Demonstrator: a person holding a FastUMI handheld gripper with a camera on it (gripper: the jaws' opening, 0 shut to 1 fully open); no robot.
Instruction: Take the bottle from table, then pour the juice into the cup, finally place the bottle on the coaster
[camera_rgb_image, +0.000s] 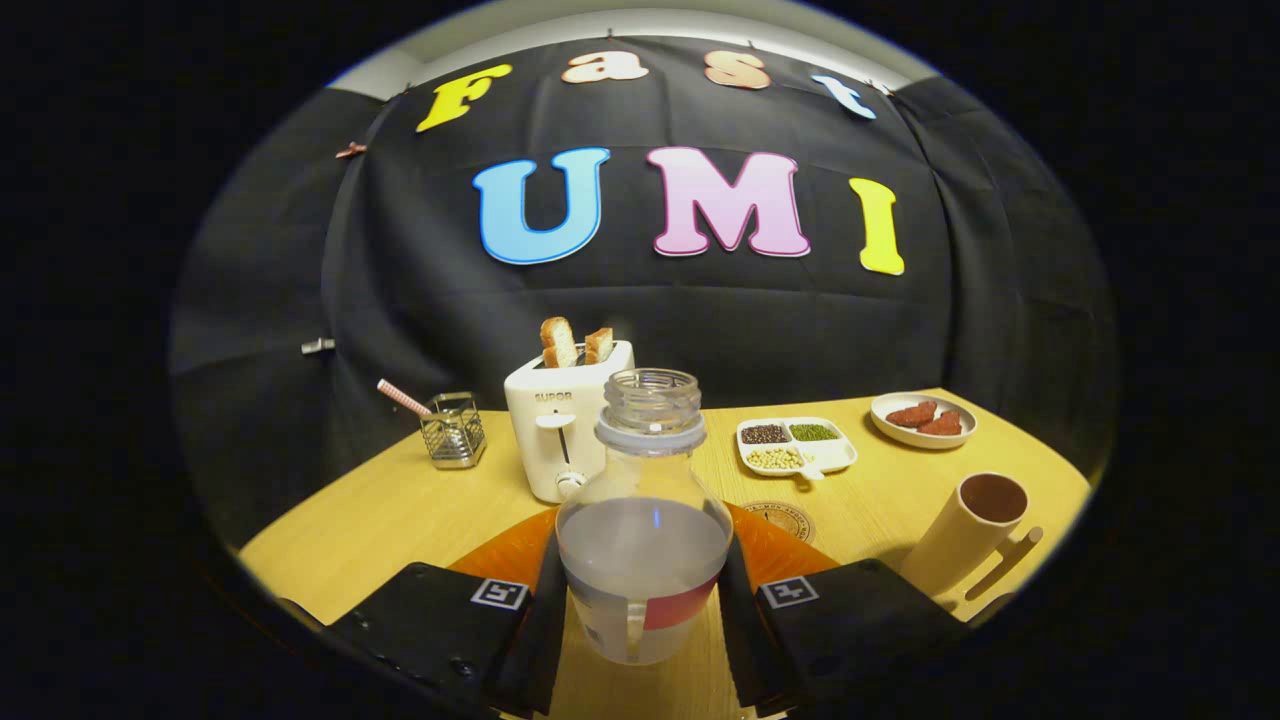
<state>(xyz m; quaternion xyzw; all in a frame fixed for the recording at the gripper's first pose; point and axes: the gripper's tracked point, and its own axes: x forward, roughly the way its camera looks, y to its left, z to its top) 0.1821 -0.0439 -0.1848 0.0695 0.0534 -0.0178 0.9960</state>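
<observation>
A clear bottle with no cap and pale greyish juice in its lower half stands upright between my fingers. My gripper is shut on the bottle, and both black fingers press on its sides near the red-and-white label. A beige cup with a handle stands on the table to the right, beyond the right finger; its inside looks dark. A round brown coaster lies just behind the bottle, slightly right, partly hidden by it. I cannot tell whether the bottle's base rests on the table.
An orange round mat lies under and behind the bottle. Behind it stands a white toaster with two slices of bread. A wire holder is at the back left. A divided dish of beans and a plate are at the back right.
</observation>
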